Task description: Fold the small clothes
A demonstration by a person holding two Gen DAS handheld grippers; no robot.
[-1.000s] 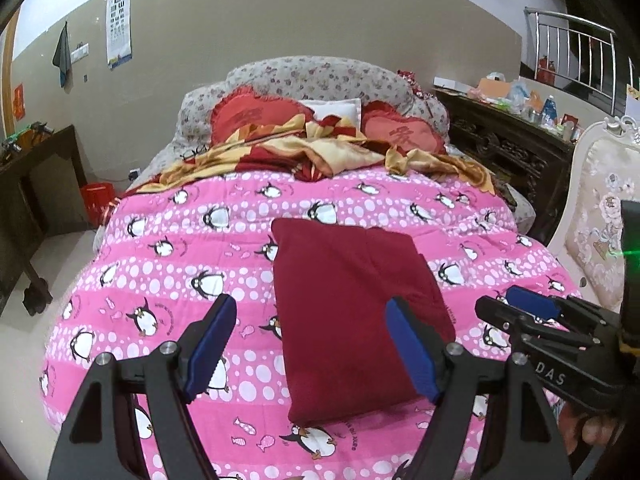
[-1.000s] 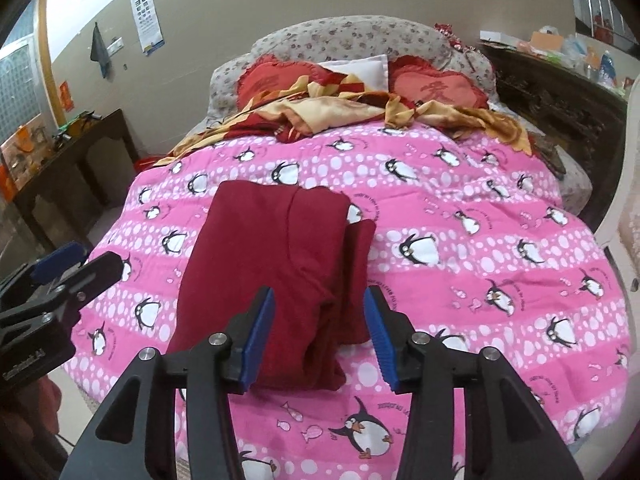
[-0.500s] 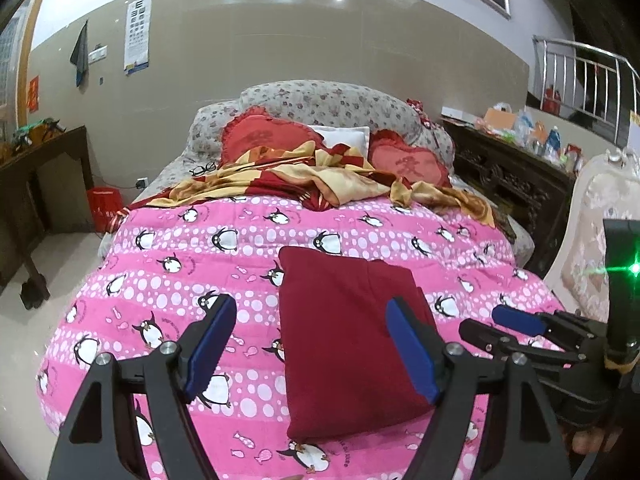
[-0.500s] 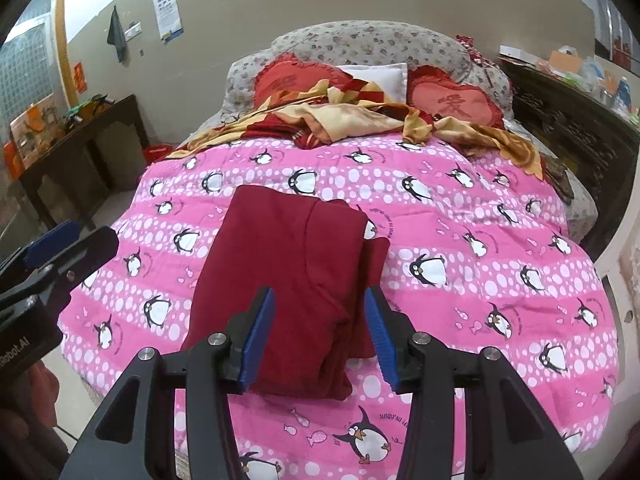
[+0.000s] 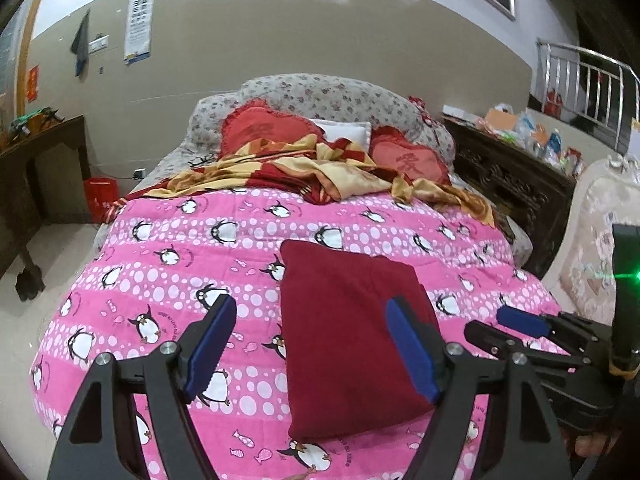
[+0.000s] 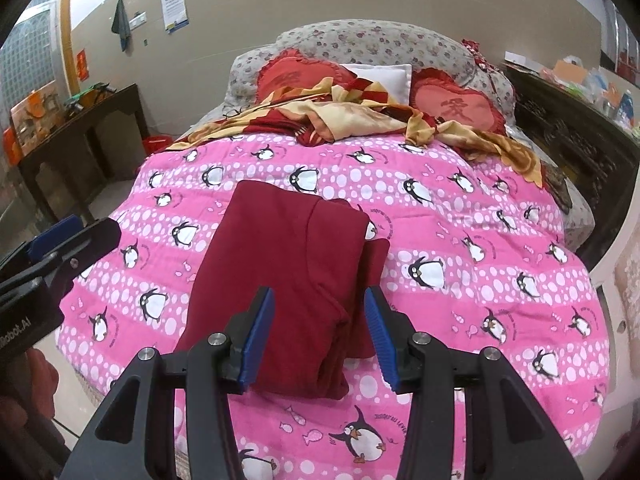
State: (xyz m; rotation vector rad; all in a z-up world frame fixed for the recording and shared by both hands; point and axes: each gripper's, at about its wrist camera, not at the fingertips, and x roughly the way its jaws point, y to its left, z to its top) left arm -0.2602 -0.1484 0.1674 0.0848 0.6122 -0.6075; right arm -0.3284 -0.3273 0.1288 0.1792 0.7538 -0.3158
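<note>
Garment (image 5: 352, 344) of dark red cloth lies folded into a rough rectangle on the pink penguin quilt (image 5: 168, 264), near the foot of the bed and a little toward its right half. In the right wrist view the garment (image 6: 280, 280) shows a second folded layer along its right edge, with a narrow flap sticking out beside it. Left gripper (image 5: 312, 348) hangs above the quilt with its blue pads wide apart and nothing between them; its right pad sits in front of the cloth, but whether it touches the cloth cannot be told. Right gripper (image 6: 320, 332) hovers over the near end of the garment, jaws partly open and gripping nothing. Each gripper shows at the edge of the other's view: the right gripper (image 5: 516, 328) at the right of the left wrist view, the left gripper (image 6: 60, 244) at the left of the right wrist view. At the head of the bed lie two red pillows (image 5: 264, 132), a white pillow (image 5: 348, 134) and a crumpled red-and-gold blanket (image 5: 320, 172).
</note>
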